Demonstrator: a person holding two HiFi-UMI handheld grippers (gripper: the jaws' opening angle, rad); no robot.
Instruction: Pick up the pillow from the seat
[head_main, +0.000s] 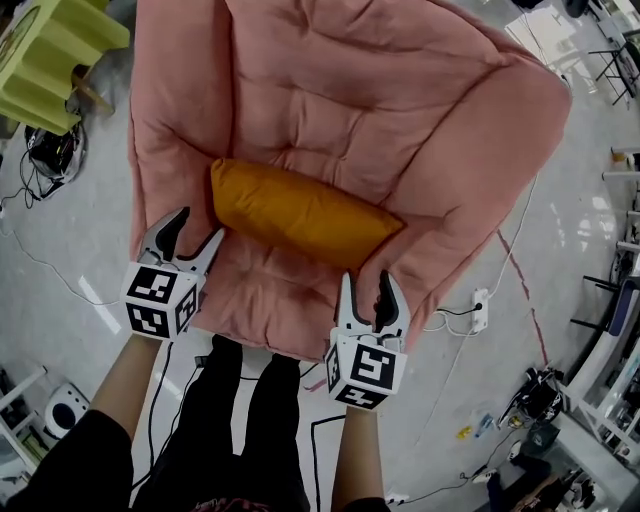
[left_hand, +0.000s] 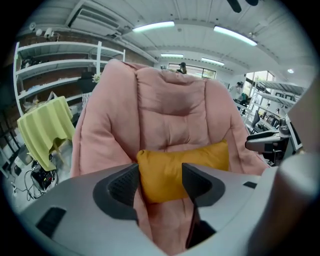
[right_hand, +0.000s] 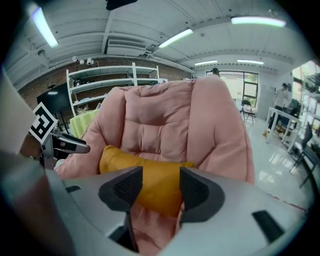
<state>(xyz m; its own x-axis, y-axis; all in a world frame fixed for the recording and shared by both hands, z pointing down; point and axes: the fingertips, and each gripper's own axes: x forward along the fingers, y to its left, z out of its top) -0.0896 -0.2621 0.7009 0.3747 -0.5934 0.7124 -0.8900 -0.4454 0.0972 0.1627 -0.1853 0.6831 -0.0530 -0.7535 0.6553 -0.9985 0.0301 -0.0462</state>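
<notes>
At the front edge of the pink padded armchair (head_main: 340, 90), the left gripper (head_main: 200, 225) and the right gripper (head_main: 367, 280) both have their jaws wide apart and hold nothing. Whether their tips touch the seat fabric is unclear. Just beyond them the mustard-yellow oblong fabric pillow (head_main: 300, 212) lies across the armchair's seat. In both gripper views the jaws hide its lower edge. The armchair's base is hidden beneath its padding.

**Armchair** (head_main: 340, 120): the top of its back is cut off by the head view's upper edge. **Pillow** (left_hand: 180, 165) on the armchair's seat: partly covered by the tips of the left gripper (left_hand: 160, 184) and, from the other side, the right gripper (right_hand: 157, 189). **Yellow-green cloth** (head_main: 55, 50) left of the armchair: cropped at the corner. **Small floor items** (head_main: 465, 432) right of the armchair: too small to identify.
</notes>
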